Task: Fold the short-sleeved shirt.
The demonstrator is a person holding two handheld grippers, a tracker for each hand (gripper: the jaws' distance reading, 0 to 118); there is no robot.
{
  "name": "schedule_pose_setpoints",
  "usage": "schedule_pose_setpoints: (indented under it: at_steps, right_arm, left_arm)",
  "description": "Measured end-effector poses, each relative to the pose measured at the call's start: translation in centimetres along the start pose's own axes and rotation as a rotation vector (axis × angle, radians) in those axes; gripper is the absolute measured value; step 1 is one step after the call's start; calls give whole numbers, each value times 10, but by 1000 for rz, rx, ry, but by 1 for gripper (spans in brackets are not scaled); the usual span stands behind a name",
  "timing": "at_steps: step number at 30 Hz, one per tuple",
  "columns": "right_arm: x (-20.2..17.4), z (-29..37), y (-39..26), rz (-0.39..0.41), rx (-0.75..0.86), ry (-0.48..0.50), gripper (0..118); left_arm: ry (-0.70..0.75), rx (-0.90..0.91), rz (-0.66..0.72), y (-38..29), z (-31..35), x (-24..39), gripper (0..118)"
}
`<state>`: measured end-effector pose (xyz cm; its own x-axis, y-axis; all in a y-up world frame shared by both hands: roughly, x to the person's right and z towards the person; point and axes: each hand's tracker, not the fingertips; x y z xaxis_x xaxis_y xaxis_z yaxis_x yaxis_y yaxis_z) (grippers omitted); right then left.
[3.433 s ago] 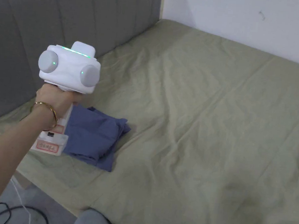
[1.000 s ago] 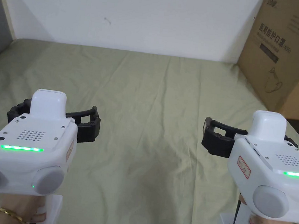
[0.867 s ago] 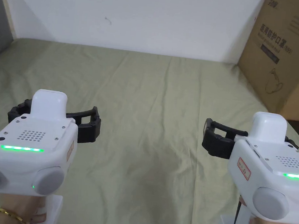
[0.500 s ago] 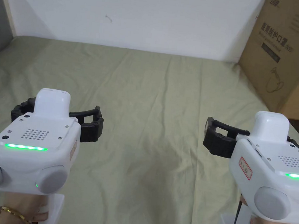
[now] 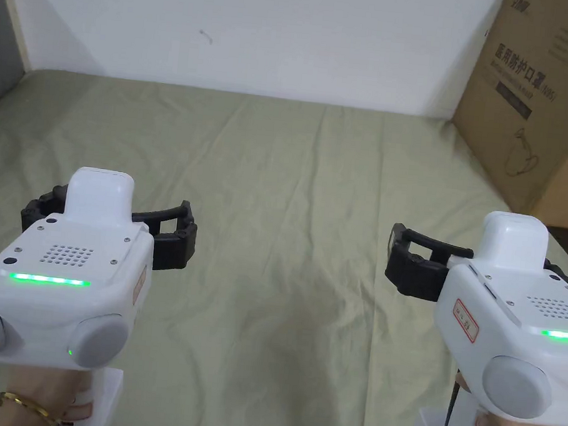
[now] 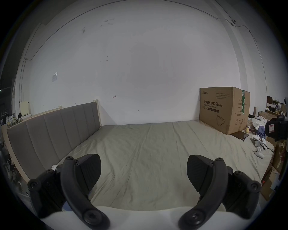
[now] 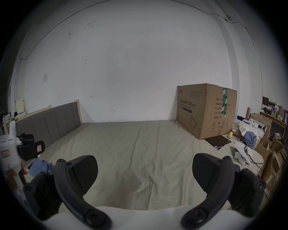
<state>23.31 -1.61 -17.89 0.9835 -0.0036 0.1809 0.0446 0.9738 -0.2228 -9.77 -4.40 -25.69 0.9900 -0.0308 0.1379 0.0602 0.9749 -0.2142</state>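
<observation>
Wall: plain white (image 5: 281,28), with a few small dark marks; a thin cable runs high along it in the left gripper view (image 6: 233,21).
Bed: a wide mattress under a creased olive-green sheet (image 5: 317,182), its far edge against the wall.
Headboard: grey padded panels in a pale wooden frame (image 6: 51,129), along the bed's left edge.
Cardboard box: large, brown, printed, with green tape (image 7: 207,109); it stands at the bed's far right corner, touching the wall.
Dark flat slab: on the sheet just in front of the box (image 7: 218,141).
Beyond the right edge: stacked cartons, papers and a blue cloth heap (image 7: 249,138).
Light: even, soft, no hard shadows.
</observation>
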Motion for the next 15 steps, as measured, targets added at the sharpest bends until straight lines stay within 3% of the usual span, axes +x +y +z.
schedule_pose_setpoints:
  at_steps: [15]
  right_arm:
    - [-2, 0, 0, 2, 0, 5, 118]
  left_arm:
    - [3, -8, 1, -3, 0, -1, 111]
